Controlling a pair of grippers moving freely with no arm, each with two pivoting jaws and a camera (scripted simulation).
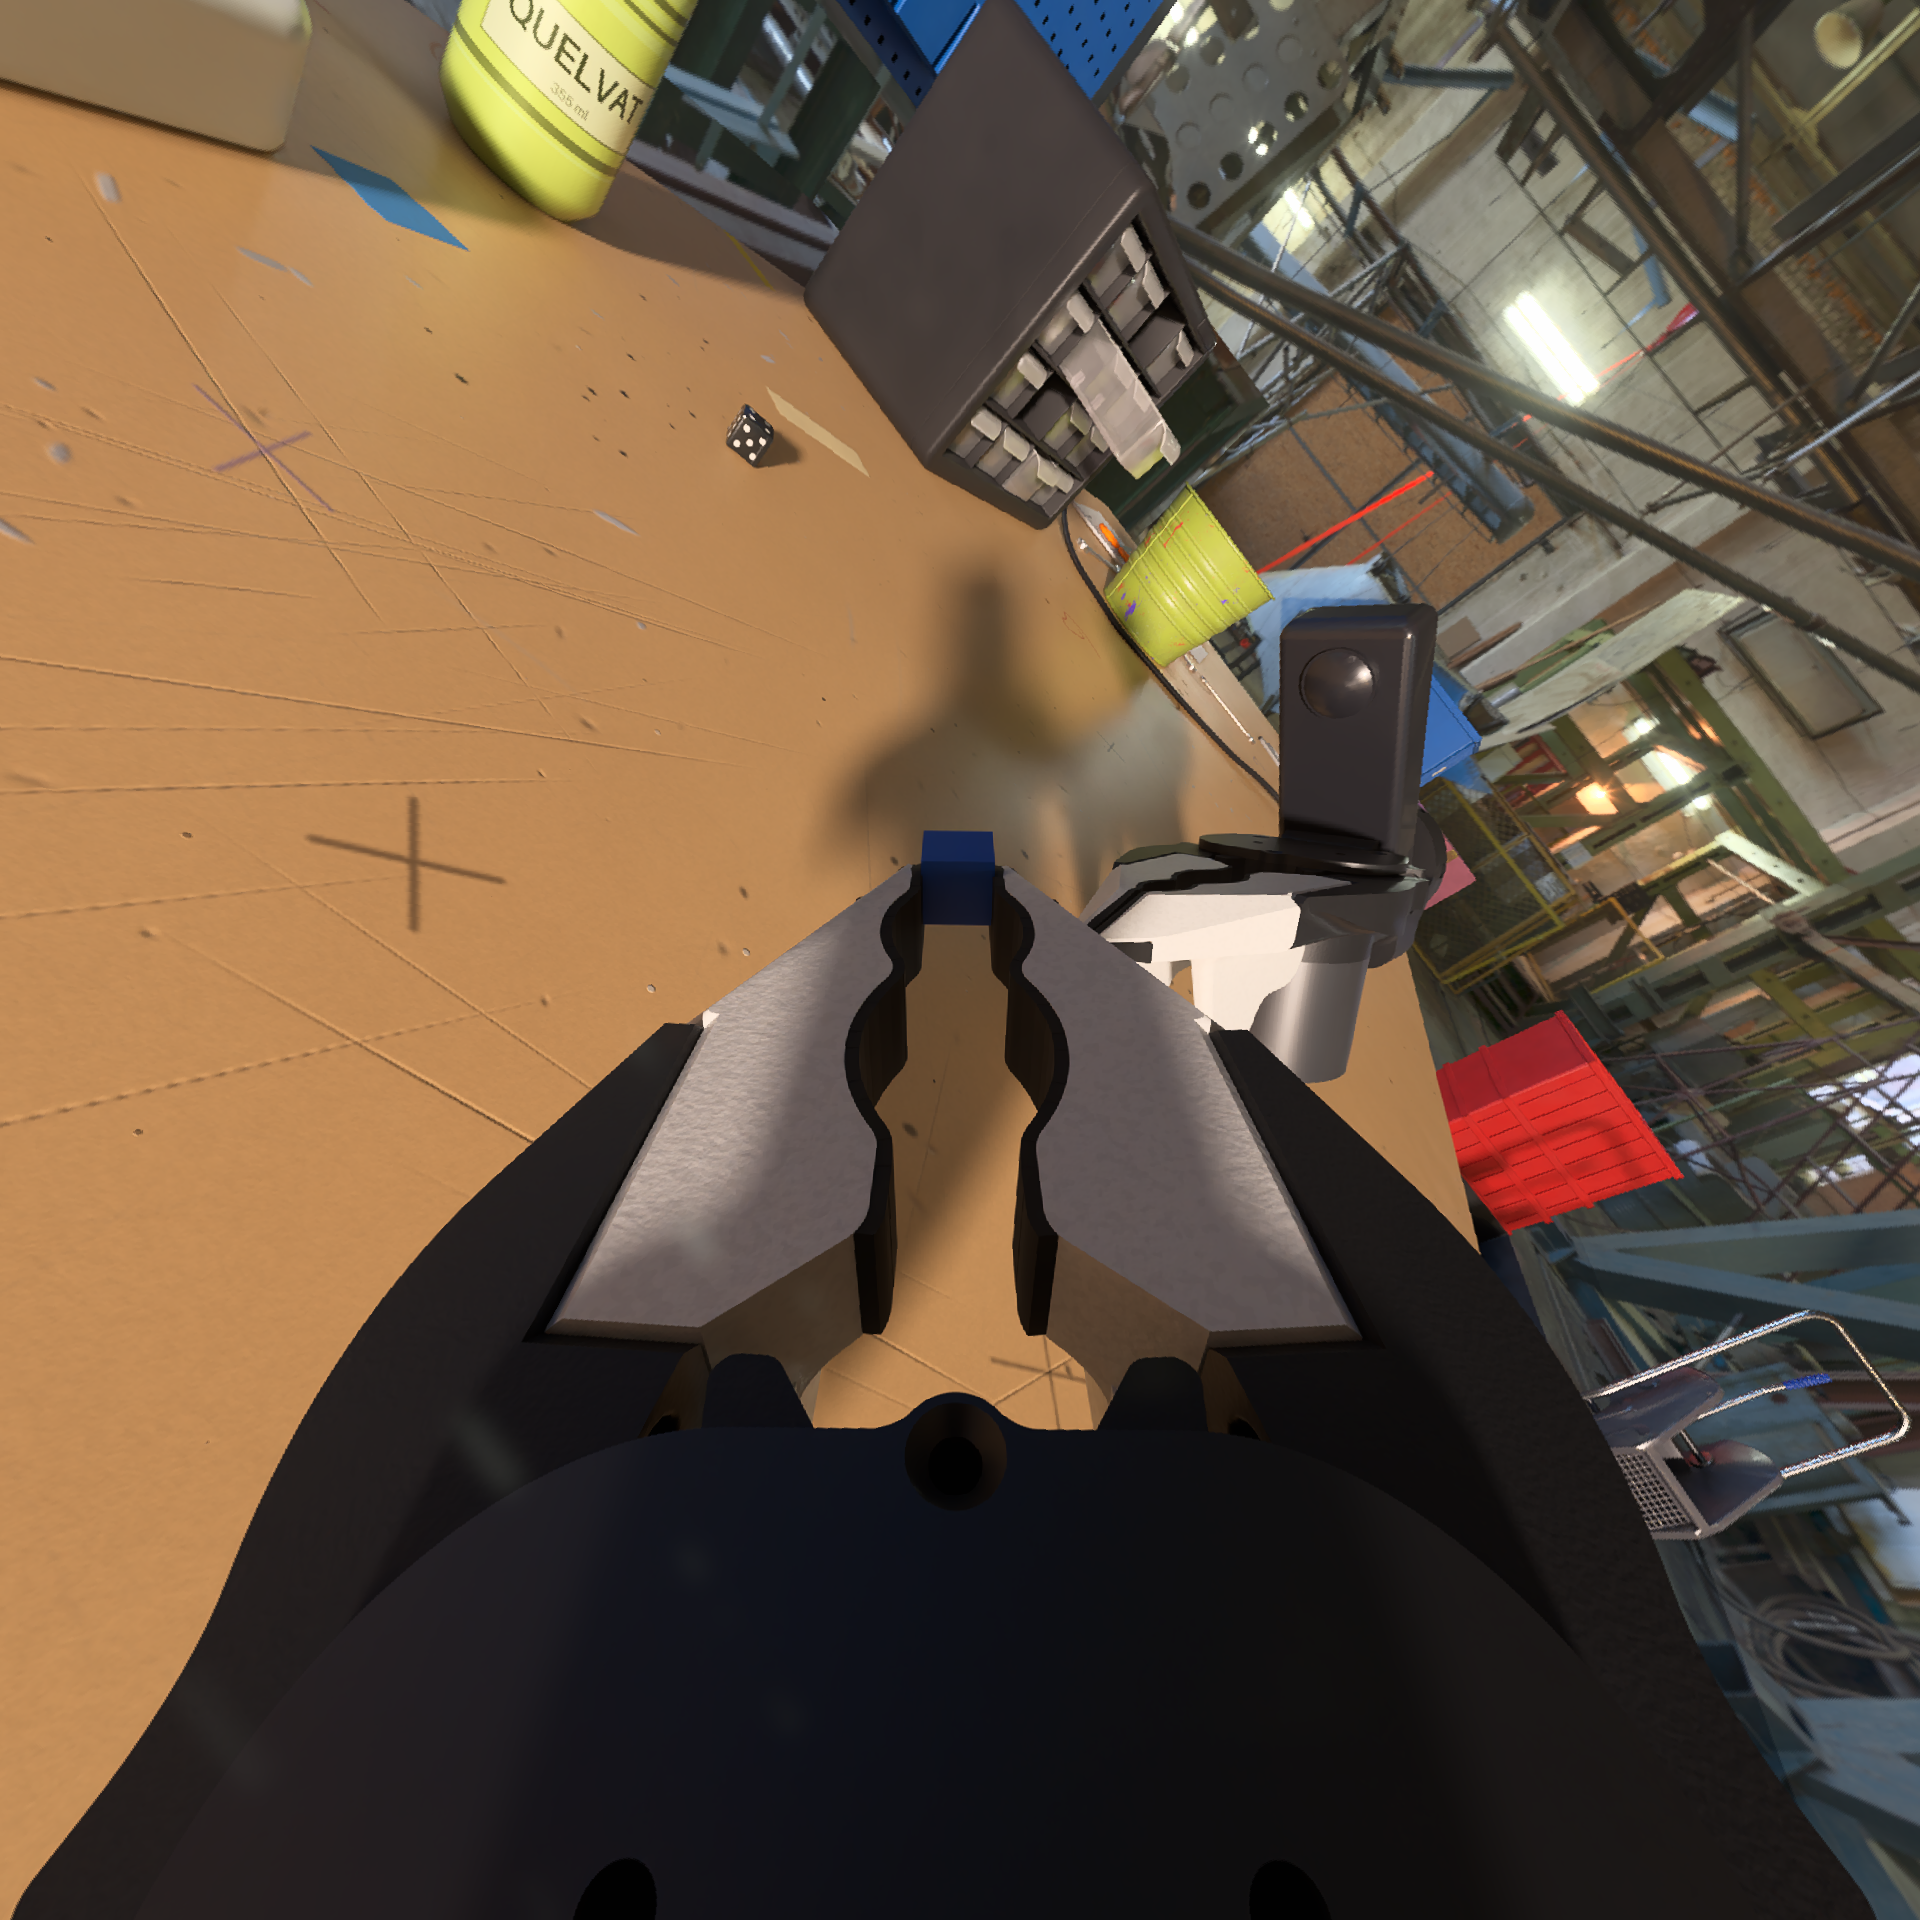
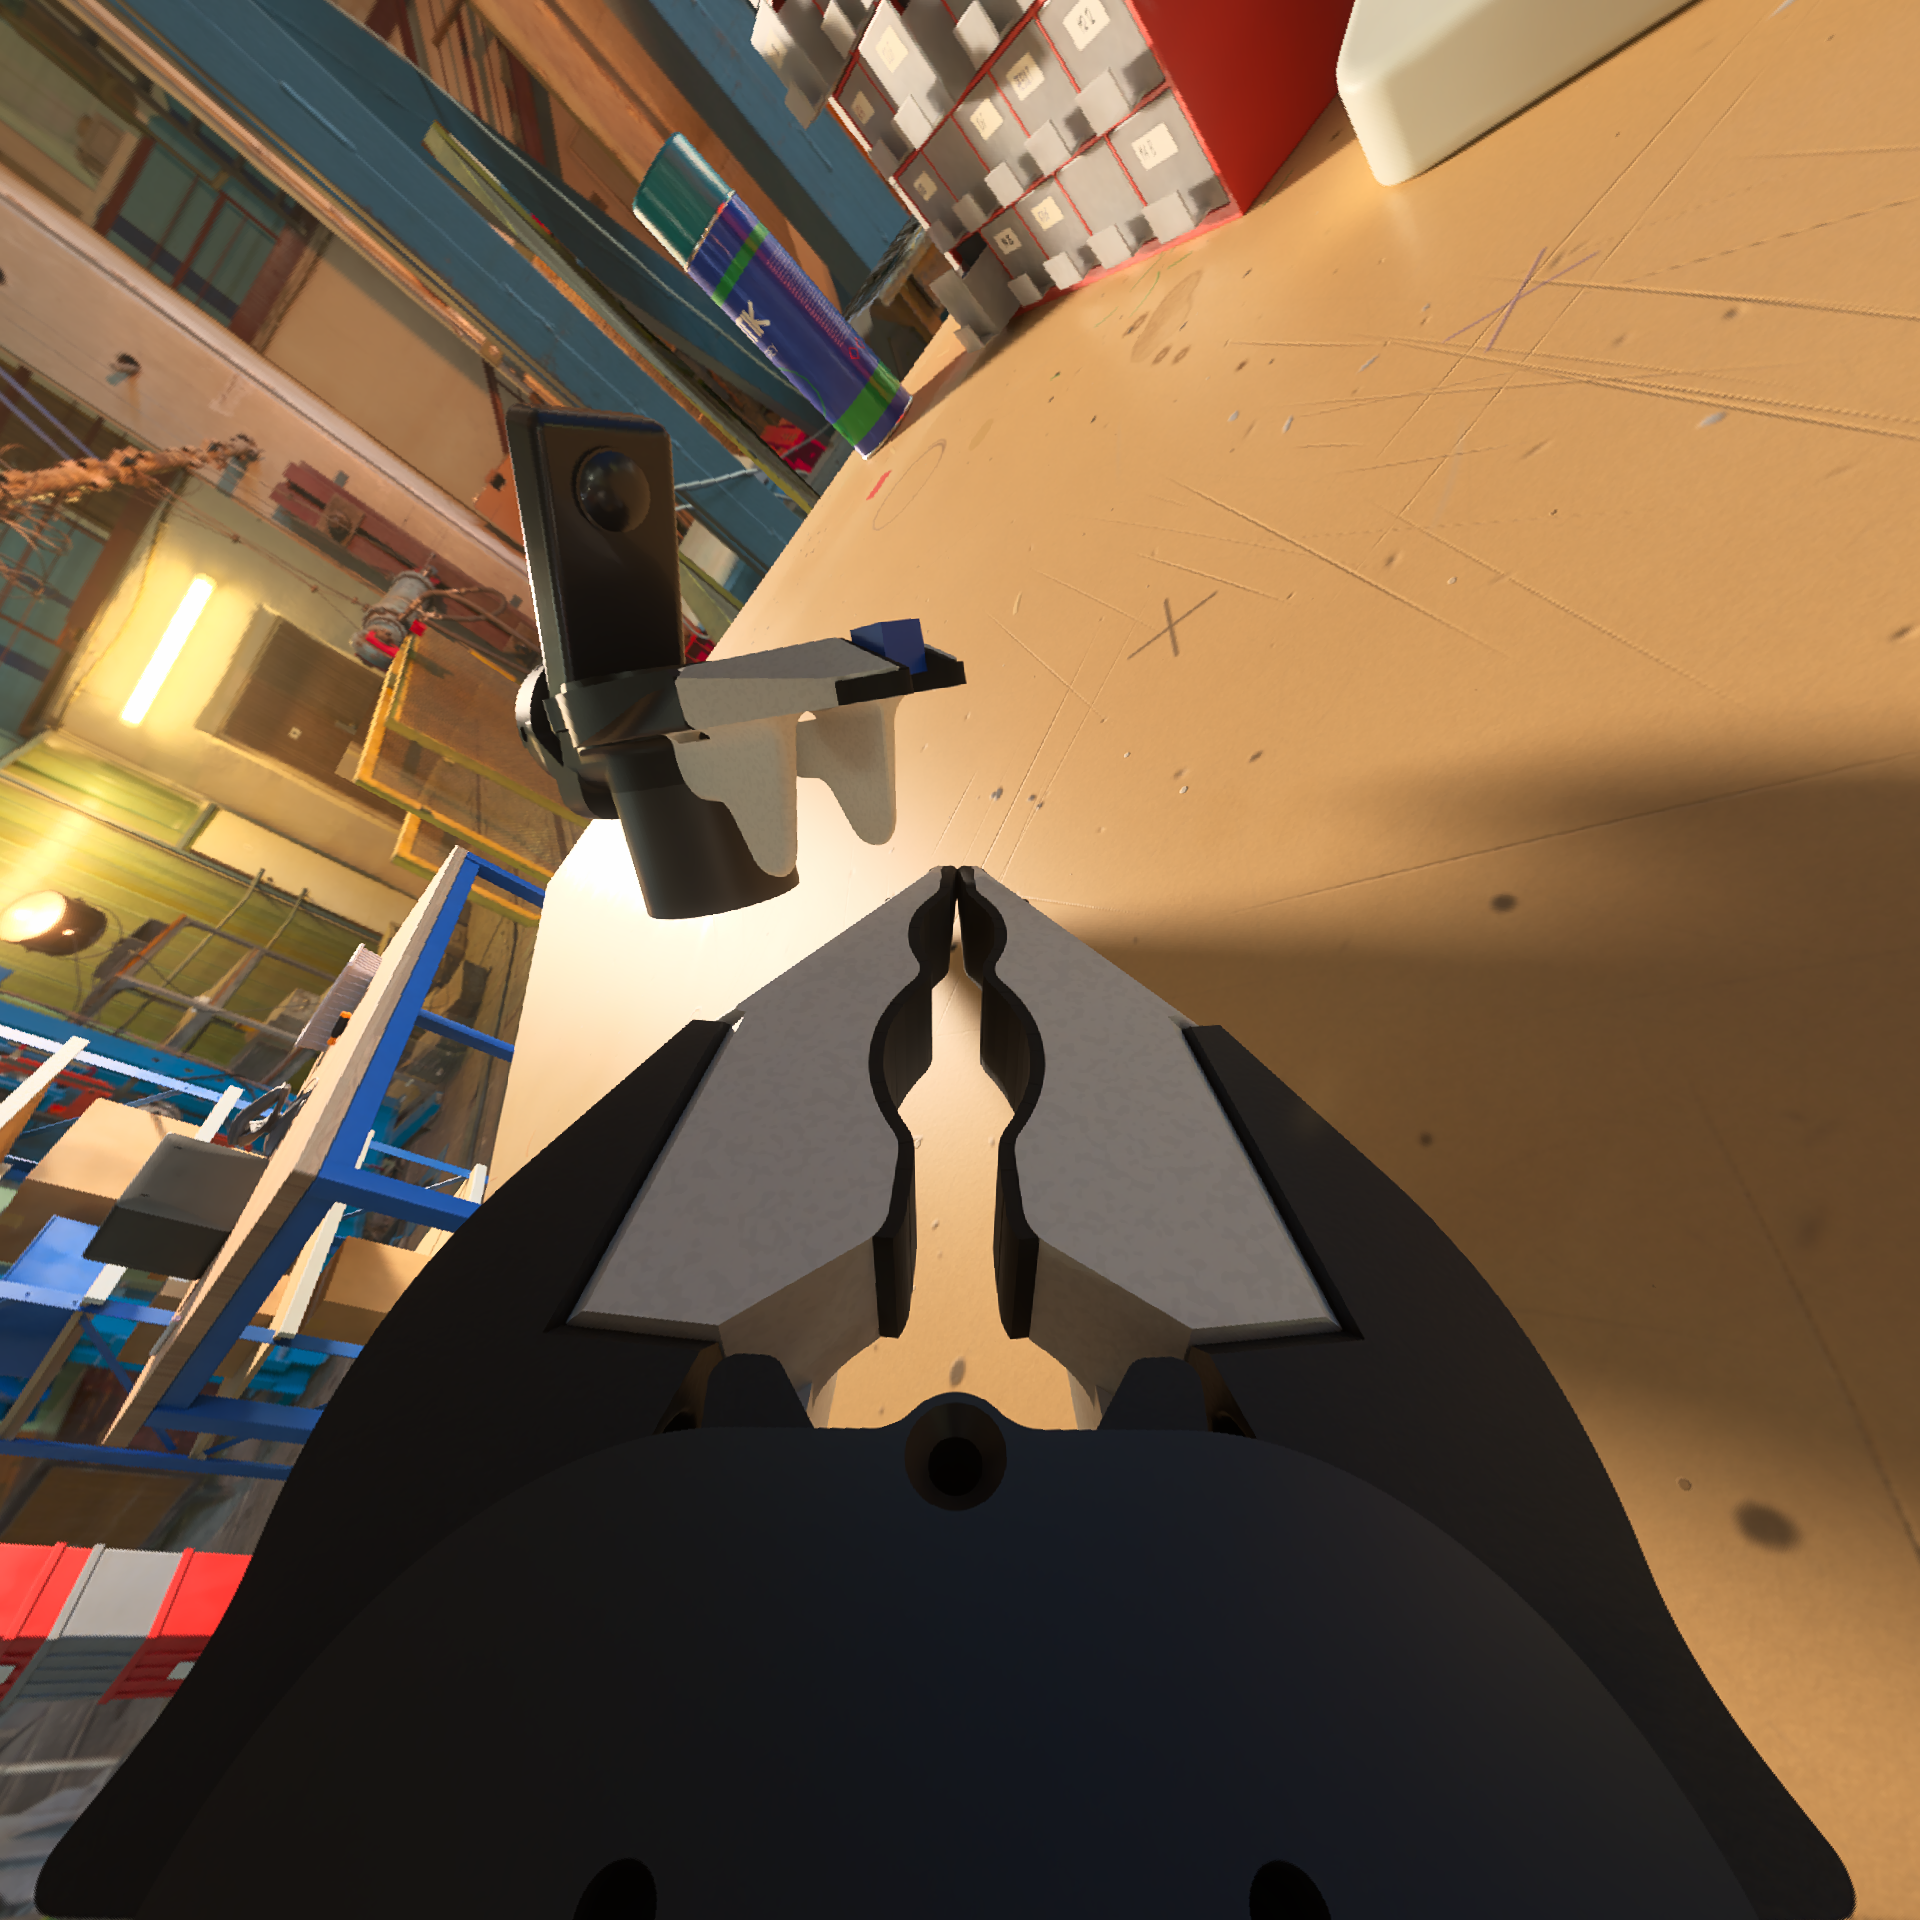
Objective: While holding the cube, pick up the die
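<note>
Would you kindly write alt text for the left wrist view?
The left gripper pinches a blue cube at its tips above a scratched wooden table. A black die lies farther ahead, and the right gripper is at the right.

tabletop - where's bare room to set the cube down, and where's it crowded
Bare: the wide scratched tabletop between the yellow bottle, the die and the left gripper holding the cube. Crowded: the edge by the dark drawer cabinet and green bucket.

Bare tabletop [image 1: 312, 675] all round die [image 1: 749, 435], open approach. Dark drawer cabinet [image 1: 997, 270] near it; yellow bottle [image 1: 551, 94] well apart.
</note>
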